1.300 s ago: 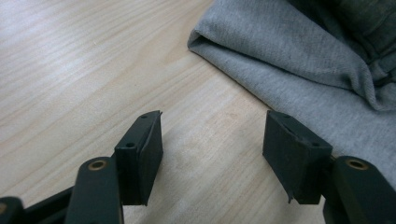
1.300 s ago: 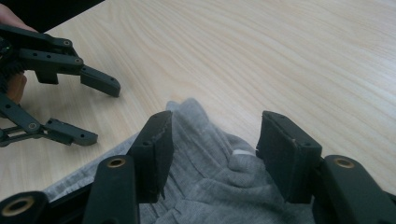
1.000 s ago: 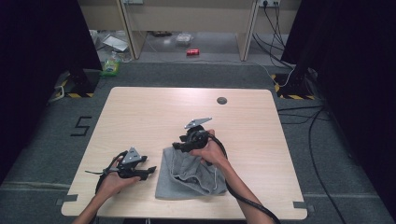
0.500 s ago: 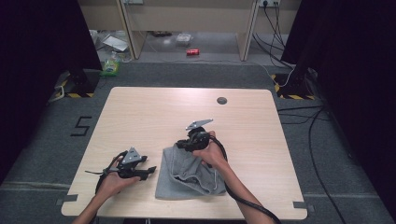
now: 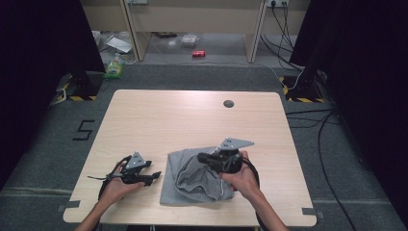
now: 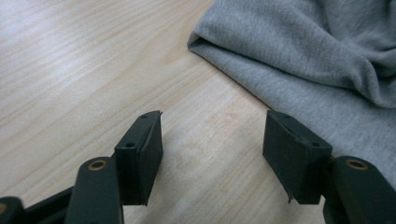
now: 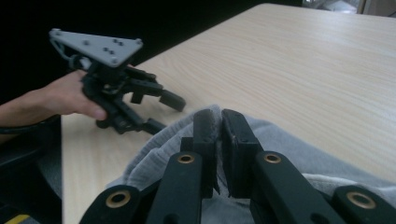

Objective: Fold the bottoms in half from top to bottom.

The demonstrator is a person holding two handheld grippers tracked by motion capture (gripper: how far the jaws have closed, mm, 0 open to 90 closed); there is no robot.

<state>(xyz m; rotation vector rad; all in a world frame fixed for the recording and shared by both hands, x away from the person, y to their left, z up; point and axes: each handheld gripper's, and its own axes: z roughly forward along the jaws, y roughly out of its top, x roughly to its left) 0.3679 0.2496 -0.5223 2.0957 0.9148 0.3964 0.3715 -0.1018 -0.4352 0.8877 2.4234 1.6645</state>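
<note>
We saw right tongs (image 7: 219, 122) clamped on grey cloth (image 5: 195, 178) fold; left tongs (image 6: 212, 144) apart, low over table (image 5: 192, 120), just beside cloth edge.

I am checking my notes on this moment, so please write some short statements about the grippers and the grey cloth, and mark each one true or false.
1. The right gripper is shut on a fold of the grey cloth. True.
2. The left gripper is shut on the cloth's edge. False: its jaws stand open over bare wood, beside the cloth and not touching it.
3. The cloth lies flat and smooth on the table. False: it is bunched and folded where the right gripper pinches it.
4. The left gripper rests low on the table, to the left of the cloth. True.
5. A small dark round spot shows near the table's far edge. True.
</note>
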